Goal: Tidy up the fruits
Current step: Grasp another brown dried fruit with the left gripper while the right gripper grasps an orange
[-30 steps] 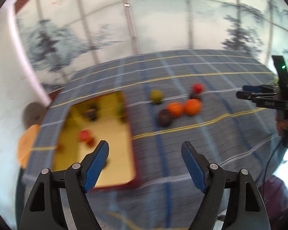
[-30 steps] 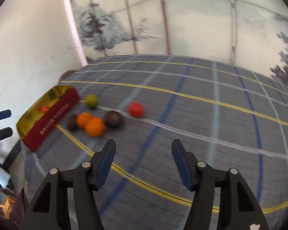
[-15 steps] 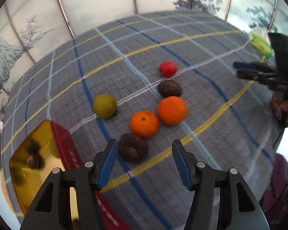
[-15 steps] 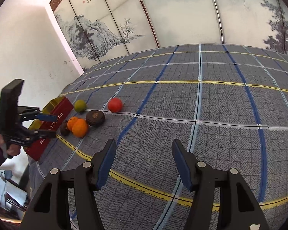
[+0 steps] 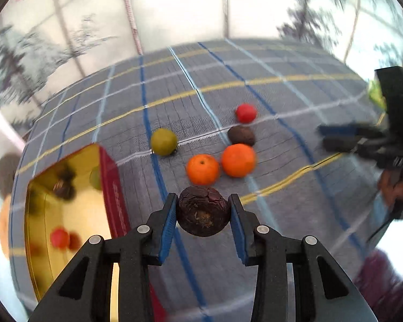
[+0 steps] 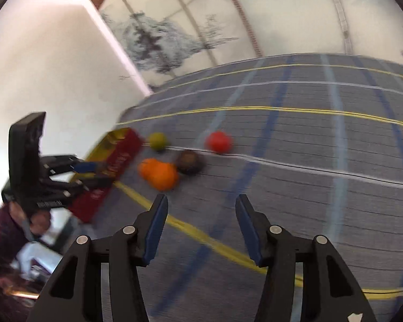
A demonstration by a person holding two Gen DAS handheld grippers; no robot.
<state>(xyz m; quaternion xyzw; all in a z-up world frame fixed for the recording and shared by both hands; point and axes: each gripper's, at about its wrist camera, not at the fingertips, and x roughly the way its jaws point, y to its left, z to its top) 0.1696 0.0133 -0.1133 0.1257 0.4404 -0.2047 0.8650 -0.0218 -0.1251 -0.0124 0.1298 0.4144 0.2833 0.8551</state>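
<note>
My left gripper is closing, and its blue pads touch both sides of a dark purple wrinkled fruit on the checked cloth. Just beyond lie two oranges, a green fruit, a dark brown fruit and a red fruit. To the left stands a red-walled gold tin with a red fruit and darker ones inside. My right gripper hovers over bare cloth short of the oranges, jaws closing with nothing between them.
The grey-blue checked tablecloth runs back to a painted folding screen. A hand holds the right gripper at the table's right edge. A brown stool sits beyond the left edge.
The left gripper moved forward and down to the nearest dark fruit and its jaws narrowed onto it. The right gripper's view swung and blurred, and its jaws narrowed slightly.
</note>
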